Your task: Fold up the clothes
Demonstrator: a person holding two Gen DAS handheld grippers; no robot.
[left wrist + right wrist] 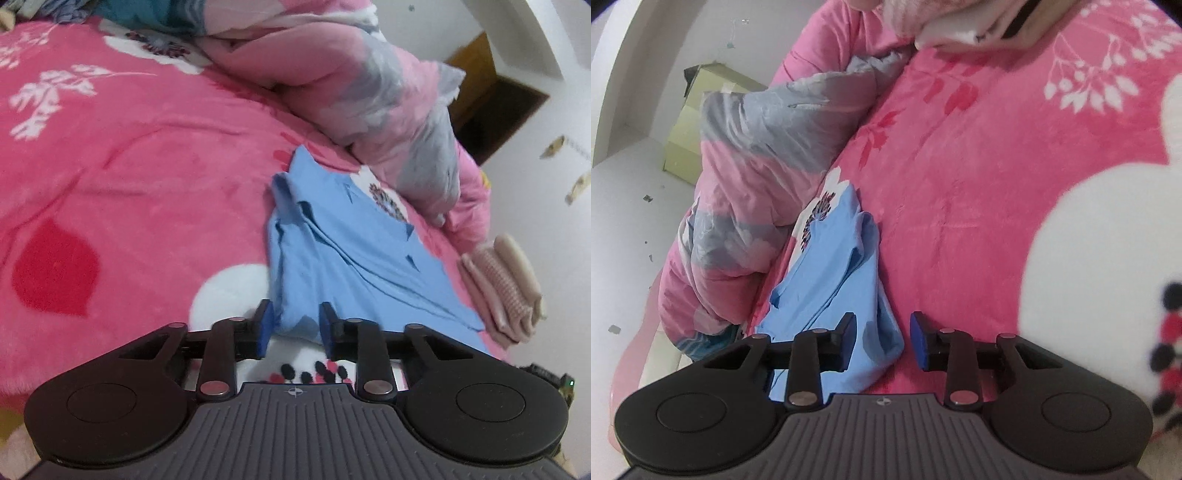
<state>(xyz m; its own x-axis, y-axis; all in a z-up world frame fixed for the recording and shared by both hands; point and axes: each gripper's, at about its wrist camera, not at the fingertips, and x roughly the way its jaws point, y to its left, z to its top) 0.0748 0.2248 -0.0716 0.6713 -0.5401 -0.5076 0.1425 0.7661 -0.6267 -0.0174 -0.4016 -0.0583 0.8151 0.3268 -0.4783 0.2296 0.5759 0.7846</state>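
A light blue shirt (343, 258) lies folded into a long strip on the pink floral blanket (147, 177), close to the bed's edge. My left gripper (296, 326) hovers at its near end, jaws apart. A corner of blue cloth shows in the gap, and neither blue pad presses on it. In the right wrist view the same shirt (831, 273) runs away from me along the blanket (979, 177). My right gripper (882, 338) is open around a raised fold at the shirt's near end. Pink blanket shows between that fold and the right pad.
A bunched pink and grey quilt (388, 110) (750, 177) lies just beyond the shirt along the bed's edge. A folded beige and pink stack (502, 288) sits at the bed's corner. White floor (624, 229) and a cardboard box (698, 122) lie past the edge.
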